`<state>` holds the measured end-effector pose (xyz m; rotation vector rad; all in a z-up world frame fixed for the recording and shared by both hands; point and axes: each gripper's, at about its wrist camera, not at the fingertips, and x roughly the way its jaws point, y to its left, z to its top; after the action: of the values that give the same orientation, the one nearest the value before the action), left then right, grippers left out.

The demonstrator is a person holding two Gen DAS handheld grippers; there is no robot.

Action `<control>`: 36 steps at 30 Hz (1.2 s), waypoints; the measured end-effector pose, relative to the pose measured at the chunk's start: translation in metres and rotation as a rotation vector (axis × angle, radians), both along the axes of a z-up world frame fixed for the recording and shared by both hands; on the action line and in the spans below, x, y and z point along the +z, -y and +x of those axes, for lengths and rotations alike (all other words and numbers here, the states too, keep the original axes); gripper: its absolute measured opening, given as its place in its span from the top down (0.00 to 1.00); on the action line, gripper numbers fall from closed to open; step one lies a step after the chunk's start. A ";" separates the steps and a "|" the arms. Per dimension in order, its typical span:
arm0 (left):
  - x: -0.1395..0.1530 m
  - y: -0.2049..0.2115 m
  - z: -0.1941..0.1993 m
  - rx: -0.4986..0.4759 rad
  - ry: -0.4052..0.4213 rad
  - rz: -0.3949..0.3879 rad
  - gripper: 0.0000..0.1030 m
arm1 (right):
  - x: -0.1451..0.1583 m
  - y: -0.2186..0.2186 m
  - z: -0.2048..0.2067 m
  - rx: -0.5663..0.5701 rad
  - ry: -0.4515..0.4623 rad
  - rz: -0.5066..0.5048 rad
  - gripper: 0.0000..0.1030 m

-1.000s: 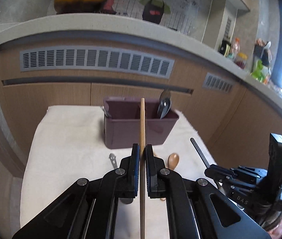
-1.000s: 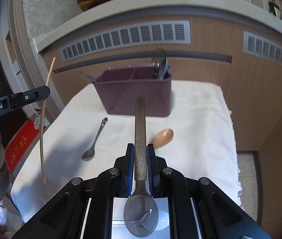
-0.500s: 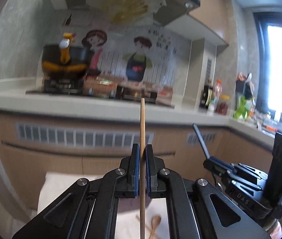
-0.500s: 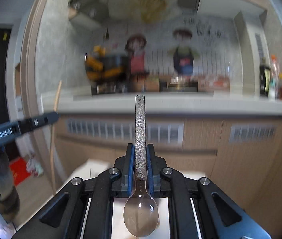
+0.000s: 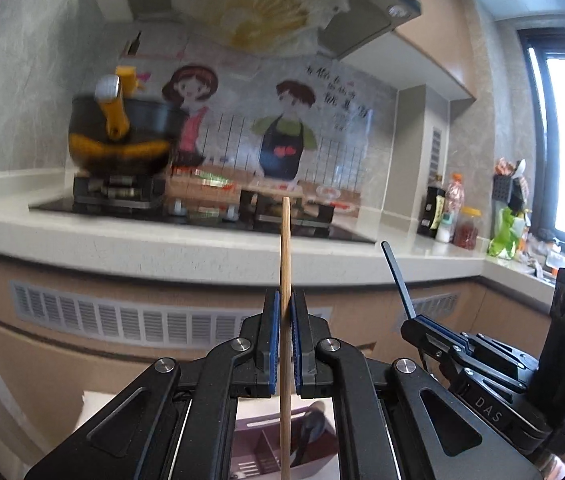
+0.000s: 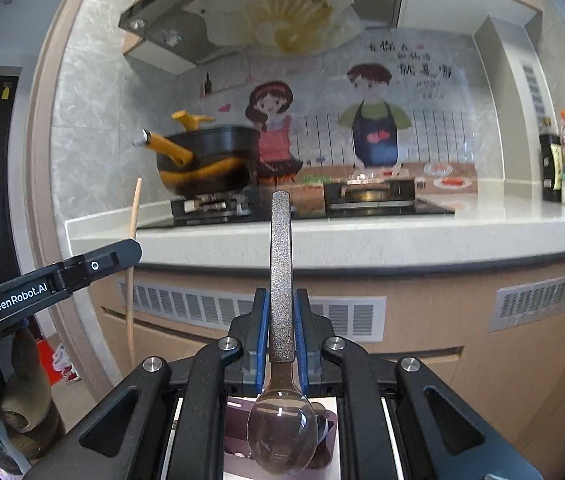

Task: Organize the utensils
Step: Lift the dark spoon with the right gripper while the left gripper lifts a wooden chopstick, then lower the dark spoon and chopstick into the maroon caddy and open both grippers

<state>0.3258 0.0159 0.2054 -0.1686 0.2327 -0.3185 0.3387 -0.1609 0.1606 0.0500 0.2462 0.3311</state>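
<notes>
My left gripper [image 5: 284,312] is shut on a wooden chopstick [image 5: 284,248] that stands upright between its blue pads. My right gripper [image 6: 281,308] is shut on a metal spoon [image 6: 280,264], textured handle up and bowl [image 6: 282,432] hanging below the jaws. Both are raised high above the purple utensil box [image 5: 260,452], which shows only between the gripper frames, also the purple utensil box [image 6: 238,436] under the spoon bowl. In the left wrist view the right gripper [image 5: 422,326] appears at right with the spoon handle [image 5: 398,280] sticking up. In the right wrist view the left gripper [image 6: 122,252] holds the chopstick [image 6: 133,248] at left.
A kitchen counter [image 5: 162,240] with a stove and a black-and-yellow pot [image 5: 122,140] runs across ahead. Bottles and jars [image 5: 454,220] stand at the counter's right end. Cabinet fronts with vents [image 6: 342,316] lie below. A gloved hand [image 6: 10,404] is at lower left.
Both grippers have risen and tilted up with their utensils. The cloth-covered table and purple box slid out of the middle of view to the bottom edge; the counter and wall now fill the frames.
</notes>
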 end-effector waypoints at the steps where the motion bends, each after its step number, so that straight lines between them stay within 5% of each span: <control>1: -0.007 -0.002 0.008 0.004 -0.014 -0.002 0.95 | -0.007 -0.001 0.007 0.005 -0.017 0.001 0.89; 11: -0.071 -0.012 0.071 0.019 -0.140 -0.029 0.95 | -0.072 -0.011 0.069 0.007 -0.164 0.001 0.89; 23: -0.128 -0.006 0.094 -0.002 -0.259 0.020 0.94 | -0.123 -0.016 0.096 0.011 -0.177 0.010 0.89; 26: -0.139 -0.005 0.092 -0.016 -0.303 0.027 0.91 | -0.134 -0.014 0.094 0.026 -0.224 -0.009 0.75; 31: -0.146 -0.008 0.080 0.006 -0.338 0.023 0.61 | -0.132 -0.003 0.067 -0.011 -0.218 -0.043 0.72; 36: -0.147 -0.010 0.053 0.045 -0.351 0.045 0.57 | -0.132 0.010 0.034 -0.047 -0.237 -0.082 0.65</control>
<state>0.3787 0.0259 0.0587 -0.1846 0.5816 -0.2373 0.3725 -0.1713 0.0288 0.0138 0.4926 0.2680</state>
